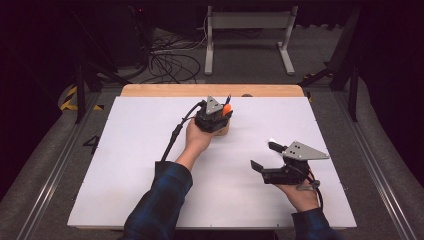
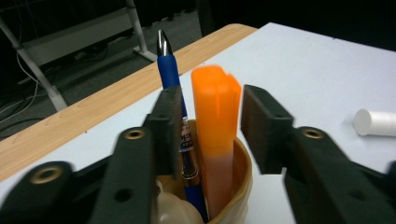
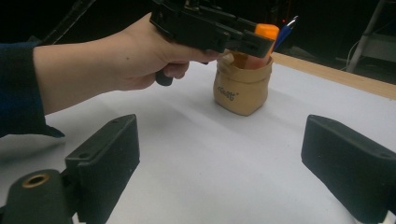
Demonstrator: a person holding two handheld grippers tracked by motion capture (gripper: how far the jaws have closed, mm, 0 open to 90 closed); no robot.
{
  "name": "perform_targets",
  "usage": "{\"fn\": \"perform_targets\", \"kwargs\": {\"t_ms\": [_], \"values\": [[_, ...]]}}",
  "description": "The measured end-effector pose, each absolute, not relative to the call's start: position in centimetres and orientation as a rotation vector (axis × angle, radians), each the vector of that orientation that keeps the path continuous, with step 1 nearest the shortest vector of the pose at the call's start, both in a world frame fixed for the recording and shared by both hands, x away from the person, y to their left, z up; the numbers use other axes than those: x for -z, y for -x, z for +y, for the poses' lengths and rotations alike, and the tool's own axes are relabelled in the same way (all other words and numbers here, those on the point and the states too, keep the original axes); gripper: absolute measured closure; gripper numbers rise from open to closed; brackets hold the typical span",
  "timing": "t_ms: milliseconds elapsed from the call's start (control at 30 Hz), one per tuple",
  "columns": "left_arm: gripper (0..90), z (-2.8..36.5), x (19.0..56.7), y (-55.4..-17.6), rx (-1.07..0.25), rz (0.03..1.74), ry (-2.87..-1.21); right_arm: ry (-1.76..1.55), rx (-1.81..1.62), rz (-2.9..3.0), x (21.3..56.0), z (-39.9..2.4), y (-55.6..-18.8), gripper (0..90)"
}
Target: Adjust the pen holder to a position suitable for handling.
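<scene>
A tan pen holder (image 3: 243, 91) stands near the far middle of the white table top (image 1: 150, 175). An orange marker (image 2: 217, 135) and a blue pen (image 2: 169, 74) stand upright in it. My left gripper (image 2: 210, 121) hangs over the holder with one jaw on each side of the marker. A narrow gap shows on both sides, and the pen stands just inside the left jaw. From above, the left gripper (image 1: 214, 117) covers most of the holder (image 1: 225, 131). Toward the near right, my right gripper (image 1: 265, 156) is held low over bare table, open, with nothing between its jaws (image 3: 224, 158).
A small white cylinder (image 2: 373, 122) lies on the table to the right of the holder, close to the right gripper's far jaw (image 1: 272, 141). A wooden strip (image 1: 210, 90) runs along the table's far edge. Beyond it are a metal stand (image 1: 247, 22) and floor cables (image 1: 170, 62).
</scene>
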State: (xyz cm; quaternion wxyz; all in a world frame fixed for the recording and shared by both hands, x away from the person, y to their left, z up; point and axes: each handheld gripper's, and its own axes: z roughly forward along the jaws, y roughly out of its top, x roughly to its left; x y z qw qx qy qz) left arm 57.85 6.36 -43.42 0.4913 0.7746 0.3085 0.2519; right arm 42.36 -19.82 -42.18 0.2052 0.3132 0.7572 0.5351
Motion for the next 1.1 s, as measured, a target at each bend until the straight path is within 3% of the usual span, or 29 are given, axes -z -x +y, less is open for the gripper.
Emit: {"fn": "perform_targets", "kwargs": {"t_ms": [333,633,1100], "values": [[25.0,6.7,42.4,-56.2,-0.594,0.699,-1.887,-0.908,-1.440,2.075,42.3,-20.8,-42.6,12.4],[15.4,8.3,41.8,-53.7,-0.564,0.661,-1.892,-0.929,-1.446,2.073,42.7,-21.4,-43.0,13.0],[12.7,12.7,41.2,-50.2,-0.550,0.656,-1.821,-0.923,-1.397,2.060,43.1,-22.5,-43.7,15.3]]}}
